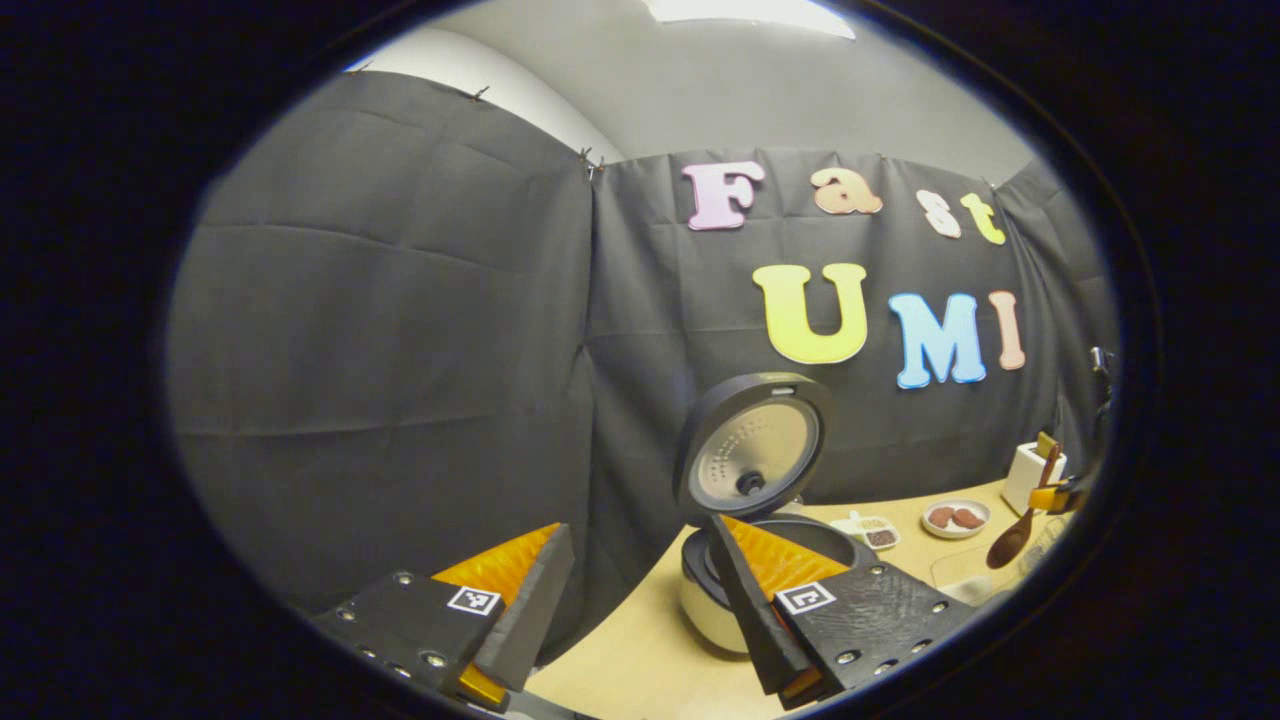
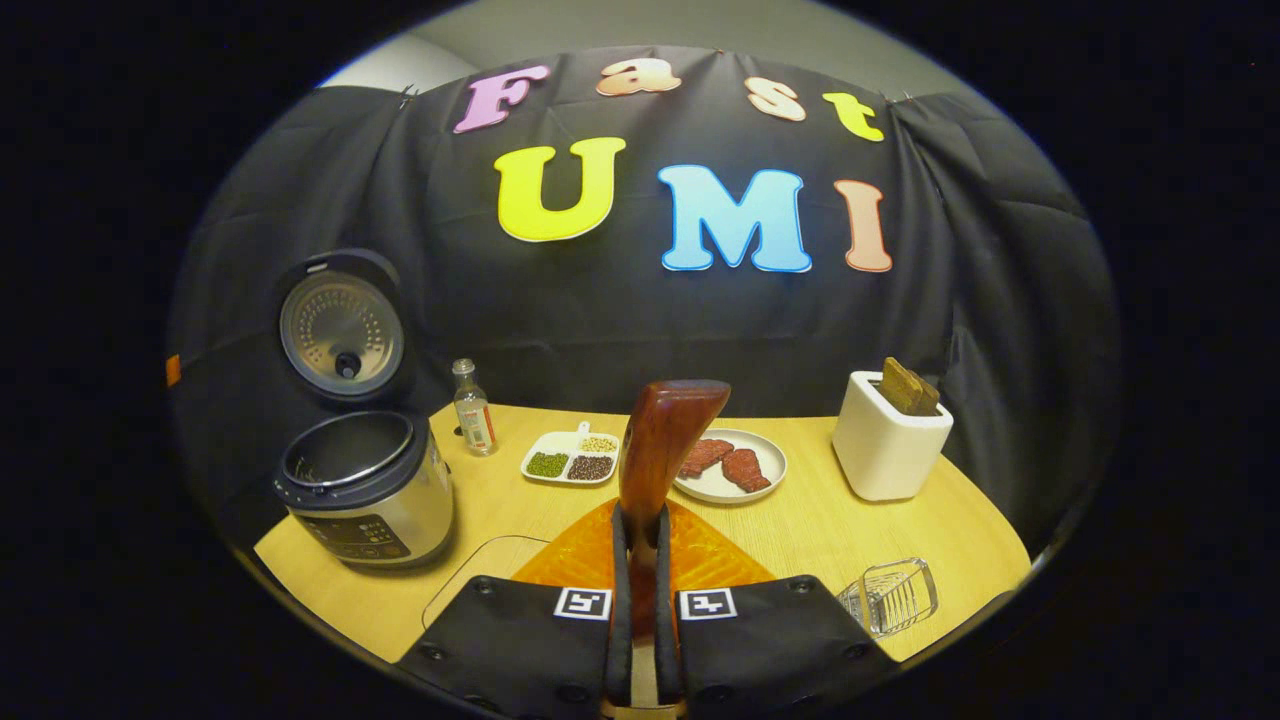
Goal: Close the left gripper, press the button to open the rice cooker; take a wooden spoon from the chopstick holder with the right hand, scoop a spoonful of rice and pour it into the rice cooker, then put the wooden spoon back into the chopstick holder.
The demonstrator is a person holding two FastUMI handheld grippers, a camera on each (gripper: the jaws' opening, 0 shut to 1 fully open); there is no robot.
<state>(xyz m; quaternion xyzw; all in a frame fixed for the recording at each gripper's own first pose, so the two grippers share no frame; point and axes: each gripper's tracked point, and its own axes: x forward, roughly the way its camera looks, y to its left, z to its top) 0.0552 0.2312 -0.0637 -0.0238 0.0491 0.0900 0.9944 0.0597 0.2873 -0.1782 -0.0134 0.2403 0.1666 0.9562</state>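
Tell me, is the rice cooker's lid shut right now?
No, the rice cooker stands with its lid swung upright, pot open.

Hides the front of the rice cooker (image 1: pixel 700 612) and much of its pot behind one finger of the left gripper (image 1: pixel 638 528) in the left gripper view; cannot tell what lies at the pot's bottom. Crops the right gripper (image 1: pixel 1052 495) at that view's right edge, too small to make out its jaws. In the right gripper view, swallows the lower part of the wooden spoon (image 2: pixel 660 440) between the pressed fingers; cannot tell which end rises. Covers a corner of a clear tray (image 2: pixel 480 565). Too small to tell: the brown pieces in the chopstick holder (image 2: pixel 888 450).
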